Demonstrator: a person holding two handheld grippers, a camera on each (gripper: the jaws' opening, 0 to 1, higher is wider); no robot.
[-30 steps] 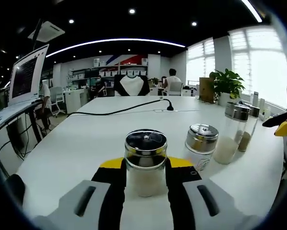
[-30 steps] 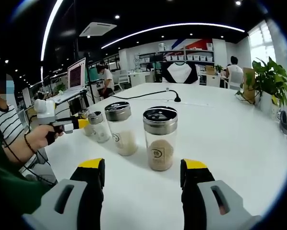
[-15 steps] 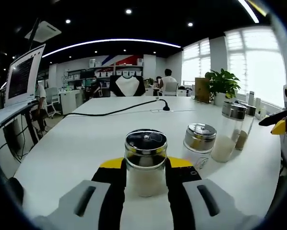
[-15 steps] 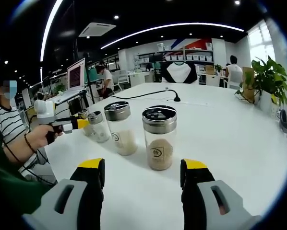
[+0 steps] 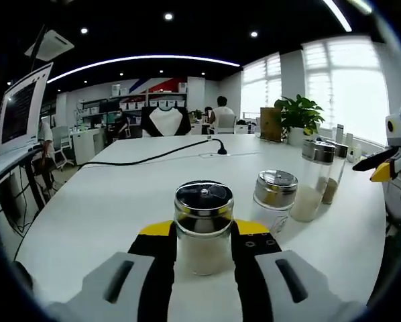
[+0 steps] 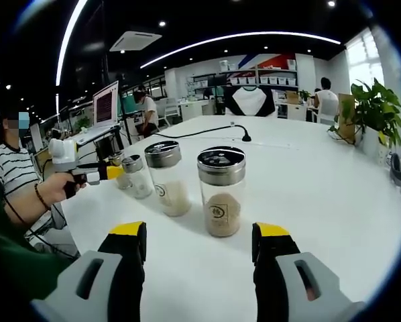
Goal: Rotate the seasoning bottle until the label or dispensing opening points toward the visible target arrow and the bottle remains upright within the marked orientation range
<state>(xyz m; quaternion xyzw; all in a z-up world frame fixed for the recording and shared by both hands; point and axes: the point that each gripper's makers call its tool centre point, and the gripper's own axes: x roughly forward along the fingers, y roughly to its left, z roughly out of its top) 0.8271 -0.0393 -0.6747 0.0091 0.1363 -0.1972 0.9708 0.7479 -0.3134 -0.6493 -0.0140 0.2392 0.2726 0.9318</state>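
A glass seasoning bottle (image 5: 203,209) with a steel lid and white grains stands upright on the white table (image 5: 120,194). My left gripper (image 5: 203,233) is shut on it, its yellow-tipped jaws pressing both sides. In the right gripper view the same left gripper (image 6: 110,173) shows far left in a person's hand. My right gripper (image 6: 199,249) is open and low over the table, its jaws apart and holding nothing. Just beyond it stands a bottle of brown seasoning (image 6: 221,193) with its label facing me.
A short bottle (image 5: 274,196) and a tall white-grain bottle (image 5: 312,180) stand to the right of the held one, and they show again as the short bottle (image 6: 136,176) and the tall bottle (image 6: 167,178). A black cable (image 5: 153,155) crosses the far table. A potted plant (image 6: 375,114) stands at the right edge.
The left gripper view has swung, so the room and the other bottles slid left while the held bottle stayed between the jaws. The right gripper view barely moved.
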